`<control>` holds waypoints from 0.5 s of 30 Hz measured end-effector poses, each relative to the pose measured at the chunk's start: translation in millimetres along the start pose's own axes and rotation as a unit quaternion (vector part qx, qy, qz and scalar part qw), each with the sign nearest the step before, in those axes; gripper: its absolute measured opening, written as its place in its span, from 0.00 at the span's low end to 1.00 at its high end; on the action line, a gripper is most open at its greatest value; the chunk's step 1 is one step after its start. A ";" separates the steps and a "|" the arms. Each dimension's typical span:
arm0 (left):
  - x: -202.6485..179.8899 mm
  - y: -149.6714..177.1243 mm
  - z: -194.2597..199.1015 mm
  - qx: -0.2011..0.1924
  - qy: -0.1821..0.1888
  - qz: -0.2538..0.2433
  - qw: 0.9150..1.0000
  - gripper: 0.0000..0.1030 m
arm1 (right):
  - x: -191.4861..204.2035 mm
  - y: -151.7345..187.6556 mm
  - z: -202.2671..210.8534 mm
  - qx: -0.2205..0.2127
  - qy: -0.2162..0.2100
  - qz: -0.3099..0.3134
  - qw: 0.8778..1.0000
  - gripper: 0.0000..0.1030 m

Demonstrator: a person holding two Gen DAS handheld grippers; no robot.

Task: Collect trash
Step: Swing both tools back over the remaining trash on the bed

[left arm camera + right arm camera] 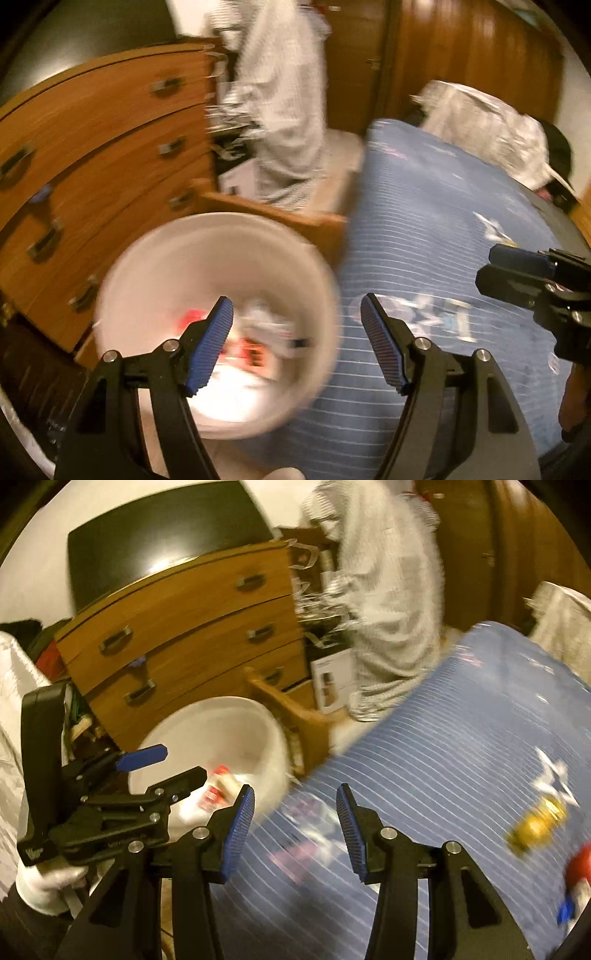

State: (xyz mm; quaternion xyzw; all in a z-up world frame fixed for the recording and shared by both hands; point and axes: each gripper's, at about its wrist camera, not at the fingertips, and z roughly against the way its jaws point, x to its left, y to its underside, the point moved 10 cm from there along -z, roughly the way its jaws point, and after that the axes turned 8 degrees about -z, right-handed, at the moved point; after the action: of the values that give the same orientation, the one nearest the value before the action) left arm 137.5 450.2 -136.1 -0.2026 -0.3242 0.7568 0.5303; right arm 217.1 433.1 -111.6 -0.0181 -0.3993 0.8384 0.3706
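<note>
A blue quilted bedspread with thin white stripes point(424, 738) fills the right half of both views; a curved wooden chest of drawers point(192, 627) takes the upper left. Below the chest, left of centre, a round white plastic bin point(155, 266) is seen, with crumpled white and red trash point(255, 339) already lying inside it.

The left gripper point(297, 345) is held over the bin's right edge, its jaws spread with nothing between them. The right gripper point(295, 827) is held over the bedspread, jaws likewise parted and empty.

A drop into the bin appears to be finished, and the fetching of more litter is judged to be in hand. At the right edge of the right wrist view, a blurred yellow item point(537, 825) and a red-and-white item point(580, 871) lie on the bedspread; the next move calls for the right gripper to be carried rightward and closed on one.

No writing can be read through the blur.
</note>
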 end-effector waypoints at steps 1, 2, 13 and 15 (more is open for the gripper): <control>-22.9 -1.0 -1.5 0.000 0.017 -0.013 1.000 0.67 | -20.5 9.6 17.9 -0.008 0.009 -0.010 1.000 0.48; -46.6 -1.6 -3.2 0.000 0.032 -0.028 0.999 0.67 | -41.6 20.1 36.3 -0.016 0.020 -0.019 0.999 0.48; -291.5 36.9 -29.5 0.042 0.198 -0.183 0.962 0.66 | -265.1 175.2 186.7 -0.041 0.123 -0.155 0.979 0.54; -330.7 48.5 -34.0 0.053 0.220 -0.210 0.951 0.66 | -301.3 206.4 207.2 -0.042 0.141 -0.183 0.972 0.54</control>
State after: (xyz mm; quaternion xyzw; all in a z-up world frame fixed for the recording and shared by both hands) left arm 244.6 139.7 -206.6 -0.2633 -0.1939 0.5811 0.7453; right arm 242.6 21.7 -191.6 -0.0778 -0.3743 0.7281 0.5690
